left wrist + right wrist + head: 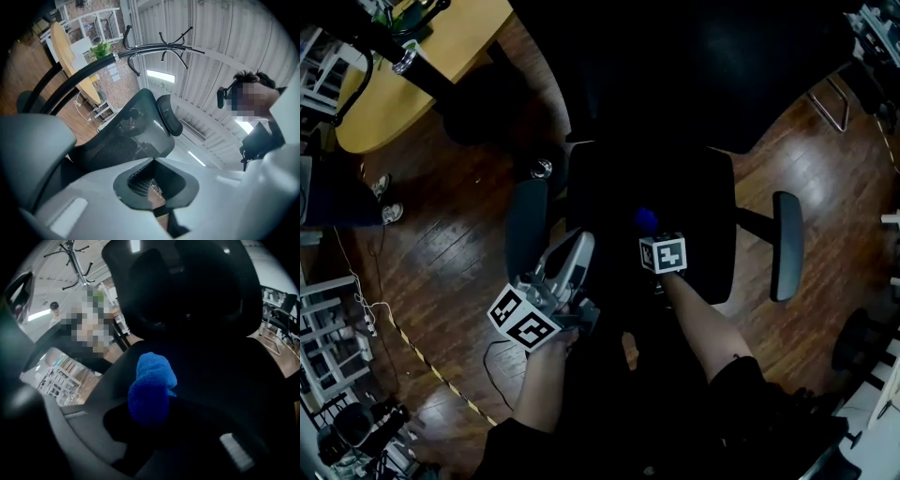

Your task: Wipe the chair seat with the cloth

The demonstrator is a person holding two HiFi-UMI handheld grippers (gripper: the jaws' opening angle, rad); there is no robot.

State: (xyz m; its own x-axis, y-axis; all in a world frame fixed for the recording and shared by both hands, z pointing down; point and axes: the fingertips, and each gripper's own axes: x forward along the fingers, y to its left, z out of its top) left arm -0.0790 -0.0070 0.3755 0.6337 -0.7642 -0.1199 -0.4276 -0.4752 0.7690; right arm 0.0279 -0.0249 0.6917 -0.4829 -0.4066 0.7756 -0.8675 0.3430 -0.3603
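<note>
Currently R gripper (652, 234) pinches a bunched blue cloth (149, 391) between its 2 fingers, over front-centre of the black chair seat (698, 211); can't tell if cloth touches it. L gripper (572, 258) sits at seat's left front corner beside left armrest (527, 225), fingers pressed together, empty, aimed up at backrest (140, 126). Wiping looks barely begun. Advice: press cloth flat, sweep edge to edge w/ overlapping passes, keep pinch firm.

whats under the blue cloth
The black chair seat lies below the blue cloth, which the right gripper holds. Whether they touch is too dark to tell.
</note>
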